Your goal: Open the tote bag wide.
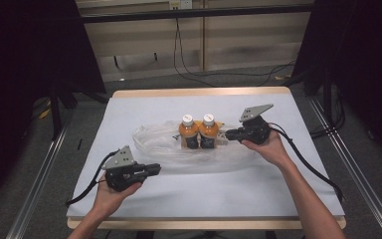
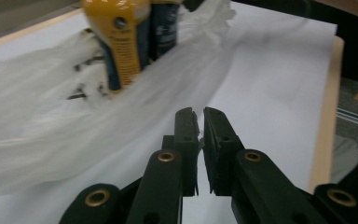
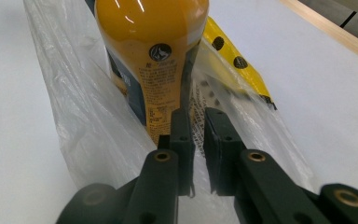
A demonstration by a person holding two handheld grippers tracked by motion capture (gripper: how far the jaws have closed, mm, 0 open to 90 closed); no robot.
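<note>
on the white table cover [image 1: 288, 179] two orange bottles [image 1: 198, 130] stood upright side by side, each with a white cap and a dark label, inside a clear plastic bag [image 1: 151, 142] that lay spread around them near the middle of the table. the right gripper [image 1: 227, 134] was held just beside the right bottle, and in the right gripper view its jaws were nearly closed, with a thin fold of the bag [image 3: 242, 116] seemingly caught between them, though i could not tell if the pads really pressed it. the bottle [image 3: 154, 51] in that view had a small round dark logo and many lines of small print, too fine to read; a yellow packet [image 3: 235, 60] with black dots lay behind it in the bag. the left gripper [image 1: 158, 169] was well apart from the bottles, at the near left of the bag, and its jaws were closed on nothing. in the left gripper view the label [image 2: 121, 51] was blurred and not readable.
</note>
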